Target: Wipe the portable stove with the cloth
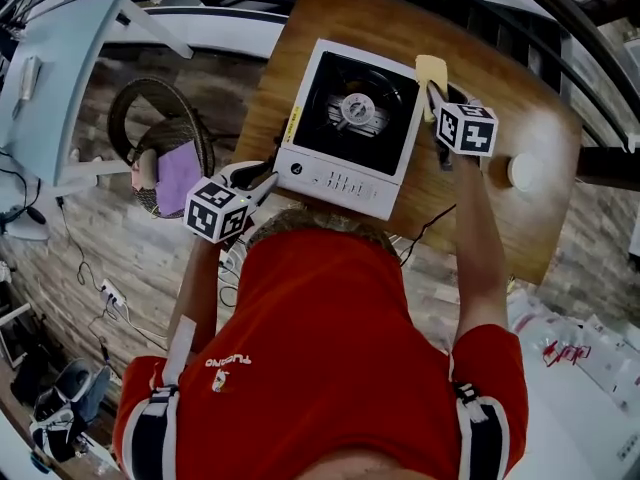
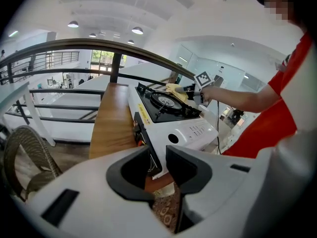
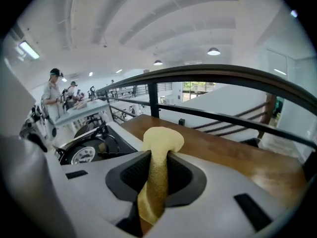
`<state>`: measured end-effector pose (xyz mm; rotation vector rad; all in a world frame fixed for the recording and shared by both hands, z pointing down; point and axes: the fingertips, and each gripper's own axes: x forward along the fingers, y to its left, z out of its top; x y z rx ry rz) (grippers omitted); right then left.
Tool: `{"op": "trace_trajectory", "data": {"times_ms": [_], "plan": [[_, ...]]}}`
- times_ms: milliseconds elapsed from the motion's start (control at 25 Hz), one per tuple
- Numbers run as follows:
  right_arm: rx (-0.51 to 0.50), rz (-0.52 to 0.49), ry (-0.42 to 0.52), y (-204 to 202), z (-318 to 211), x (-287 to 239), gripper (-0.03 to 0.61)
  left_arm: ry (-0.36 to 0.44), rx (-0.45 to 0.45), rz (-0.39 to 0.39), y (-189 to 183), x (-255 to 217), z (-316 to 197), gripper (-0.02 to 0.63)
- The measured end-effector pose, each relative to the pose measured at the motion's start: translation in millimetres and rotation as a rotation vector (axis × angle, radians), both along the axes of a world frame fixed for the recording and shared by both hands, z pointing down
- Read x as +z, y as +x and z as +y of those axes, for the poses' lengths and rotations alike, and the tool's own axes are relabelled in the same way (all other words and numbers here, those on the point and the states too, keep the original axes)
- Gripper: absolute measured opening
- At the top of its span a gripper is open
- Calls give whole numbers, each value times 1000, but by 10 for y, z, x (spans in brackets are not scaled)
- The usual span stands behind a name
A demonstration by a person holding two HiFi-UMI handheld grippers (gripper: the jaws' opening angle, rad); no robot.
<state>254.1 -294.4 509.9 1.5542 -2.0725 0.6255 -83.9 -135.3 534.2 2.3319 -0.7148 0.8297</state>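
The wooden table [image 1: 300, 43] held the portable stove [image 1: 340, 183] in its middle. Your left gripper [image 2: 159, 165] sat by the stove's near left corner. Its jaws were a little apart with nothing in them, and it may have touched the stove. Your right gripper [image 1: 437, 103] pinched the yellow cloth [image 3: 157, 172] by the stove's far right corner.

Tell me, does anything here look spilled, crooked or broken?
Nothing stands out. The portable stove sits intact on the wooden table, near its front edge, and the right gripper pinches the yellow cloth beside it.
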Motion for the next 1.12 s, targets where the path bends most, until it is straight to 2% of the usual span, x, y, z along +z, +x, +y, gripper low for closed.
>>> {"op": "trace_trajectory", "data": {"times_ms": [160, 480, 760, 1120], "plan": [[-188, 108, -18, -52, -49, 22, 86, -17, -1, 23, -4, 5, -13, 107], [-494, 199, -84, -92, -138, 30, 86, -25, -5, 45, 4, -9, -10, 107], [-658, 255, -112, -220, -266, 17, 86, -2, -12, 63, 71, -66, -63, 107], [-811, 311, -110, -570, -457, 9, 86, 29, 5, 46, 134, -119, -167, 107]]}}
